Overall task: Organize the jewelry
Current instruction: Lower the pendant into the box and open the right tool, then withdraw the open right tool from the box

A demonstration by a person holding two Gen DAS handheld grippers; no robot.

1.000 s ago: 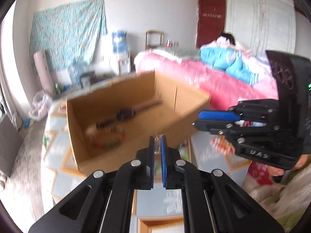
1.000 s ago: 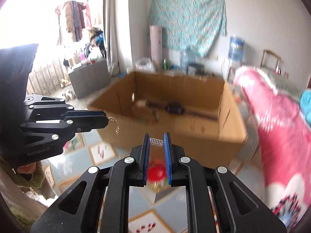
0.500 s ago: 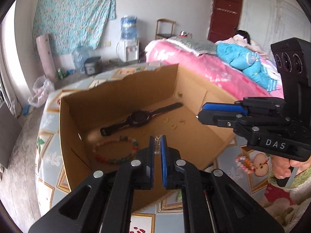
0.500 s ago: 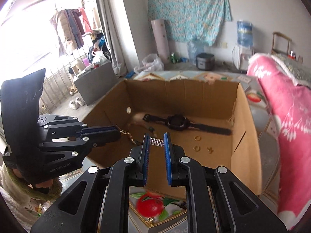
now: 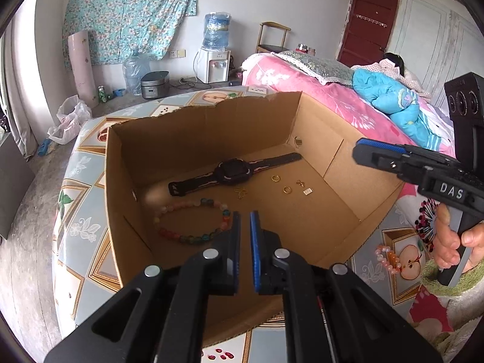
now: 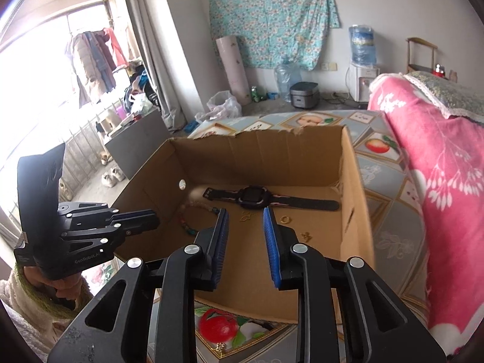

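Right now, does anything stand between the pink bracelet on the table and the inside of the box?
Only the right wall of the box: the pink bracelet lies on the tablecloth just outside it, so it would need lifting over the rim. The top is open.

A cardboard box [image 5: 127, 163] stood on the table [image 5: 78, 211]. In it lay a watch [image 5: 233, 172], with a bead bracelet [image 5: 190, 220] before it (small rings [image 5: 279, 183] to its right). Another bracelet [image 5: 385, 258] lay outside.
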